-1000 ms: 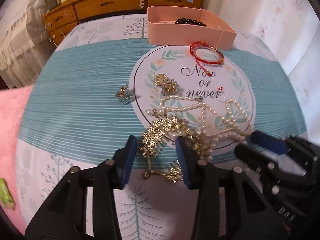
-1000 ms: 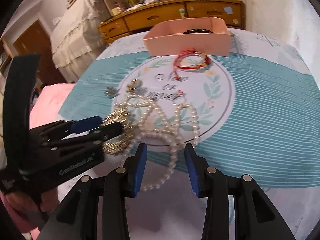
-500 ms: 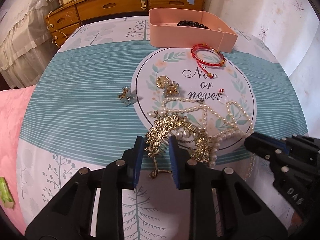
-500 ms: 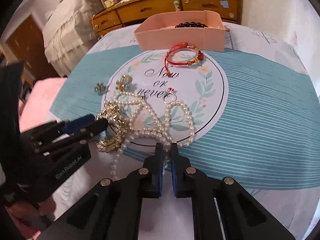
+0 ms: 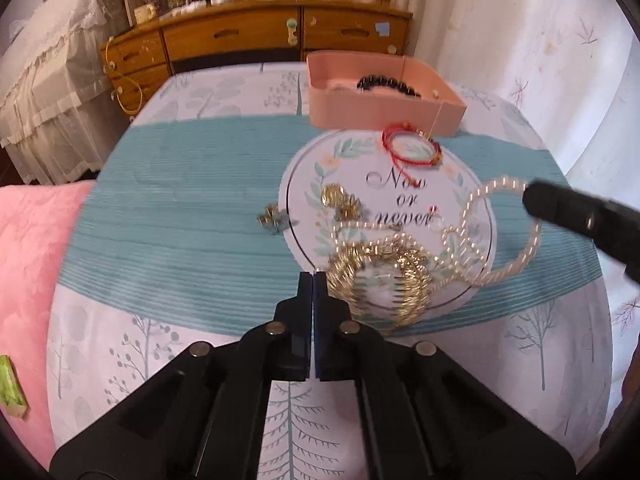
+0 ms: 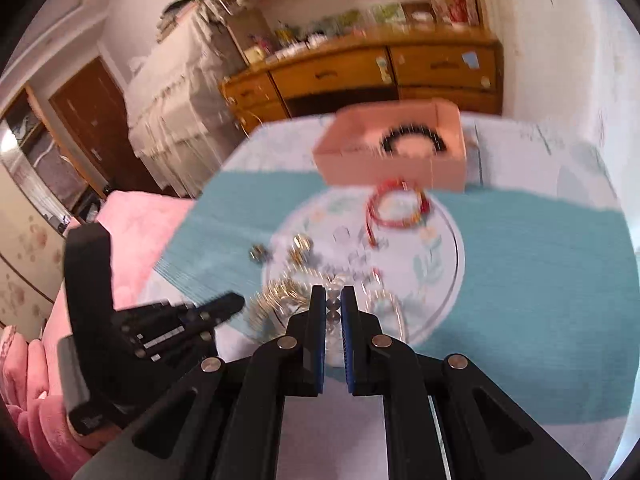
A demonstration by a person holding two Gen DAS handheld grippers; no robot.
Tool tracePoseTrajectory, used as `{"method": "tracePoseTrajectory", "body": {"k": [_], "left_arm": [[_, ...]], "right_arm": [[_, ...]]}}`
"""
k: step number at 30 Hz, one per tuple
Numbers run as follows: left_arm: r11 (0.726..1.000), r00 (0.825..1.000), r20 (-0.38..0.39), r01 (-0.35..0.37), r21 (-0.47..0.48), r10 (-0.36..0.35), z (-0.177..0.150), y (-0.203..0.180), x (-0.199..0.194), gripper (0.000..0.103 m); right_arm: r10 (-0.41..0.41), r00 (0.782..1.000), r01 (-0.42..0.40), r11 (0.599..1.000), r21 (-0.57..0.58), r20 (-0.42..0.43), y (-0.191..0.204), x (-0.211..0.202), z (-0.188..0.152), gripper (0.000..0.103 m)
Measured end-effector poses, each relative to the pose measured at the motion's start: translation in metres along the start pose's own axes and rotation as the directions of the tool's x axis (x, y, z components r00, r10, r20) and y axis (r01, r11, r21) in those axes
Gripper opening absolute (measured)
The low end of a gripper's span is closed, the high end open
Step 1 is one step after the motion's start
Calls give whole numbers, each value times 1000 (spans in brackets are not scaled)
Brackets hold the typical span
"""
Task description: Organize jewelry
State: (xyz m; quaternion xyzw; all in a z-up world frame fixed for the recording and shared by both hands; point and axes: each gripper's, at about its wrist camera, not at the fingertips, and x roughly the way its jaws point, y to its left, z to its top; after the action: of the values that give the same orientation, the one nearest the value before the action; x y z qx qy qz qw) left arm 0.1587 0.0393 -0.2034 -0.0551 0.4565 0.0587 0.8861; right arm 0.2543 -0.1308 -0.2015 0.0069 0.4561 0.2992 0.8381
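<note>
The left gripper is pinched tight, right beside the gold hair comb; what it holds is not clear. The right gripper is squeezed on the pearl necklace. Both jewels sit near the front edge of the table. The pink box stands at the far edge with a black bead bracelet inside, and a red string bracelet lies just in front.
</note>
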Motion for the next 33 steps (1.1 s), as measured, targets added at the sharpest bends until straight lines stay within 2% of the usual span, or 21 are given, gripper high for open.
{"method": "tracePoseTrajectory", "body": {"k": [2, 4, 9, 15, 17, 18, 21, 22, 26, 33], "left_arm": [[1000, 1000, -6, -11, 15, 11, 2, -1, -1, 0], [1000, 1000, -28, 14, 7, -14, 3, 0, 1, 0], [997, 993, -91, 70, -25, -72, 1, -2, 10, 0], [997, 984, -166, 71, -7, -71, 0, -12, 33, 2], [997, 984, -162, 79, -7, -80, 1, -13, 34, 8], [996, 983, -160, 84, -9, -85, 1, -14, 34, 14], [997, 981, -175, 78, -13, -79, 2, -15, 39, 48], [997, 982, -172, 81, -7, -81, 3, -16, 40, 52], [997, 985, -162, 71, 30, -65, 6, -21, 42, 53], [997, 990, -122, 71, 29, -67, 7, -20, 44, 52]], "right_arm": [[12, 999, -12, 1000, -14, 31, 3, -7, 7, 7], [10, 999, -10, 1000, -18, 45, 6, -12, 13, 7], [15, 999, -15, 1000, 0, 45, 6, -21, 16, 7], [-2, 999, 2, 1000, 2, 37, 4, -22, 12, 7], [-6, 999, 6, 1000, 9, 32, 1, -23, 10, 7], [-9, 999, 8, 1000, 11, 31, 0, -22, 9, 7], [-18, 999, 17, 1000, 18, 27, -4, -21, 8, 7], [-19, 999, 19, 1000, 21, 26, -5, -22, 8, 7], [-24, 999, 23, 999, 27, 24, -8, -20, 7, 7], [-27, 1000, 27, 999, 37, 14, -12, -19, 5, 7]]}}
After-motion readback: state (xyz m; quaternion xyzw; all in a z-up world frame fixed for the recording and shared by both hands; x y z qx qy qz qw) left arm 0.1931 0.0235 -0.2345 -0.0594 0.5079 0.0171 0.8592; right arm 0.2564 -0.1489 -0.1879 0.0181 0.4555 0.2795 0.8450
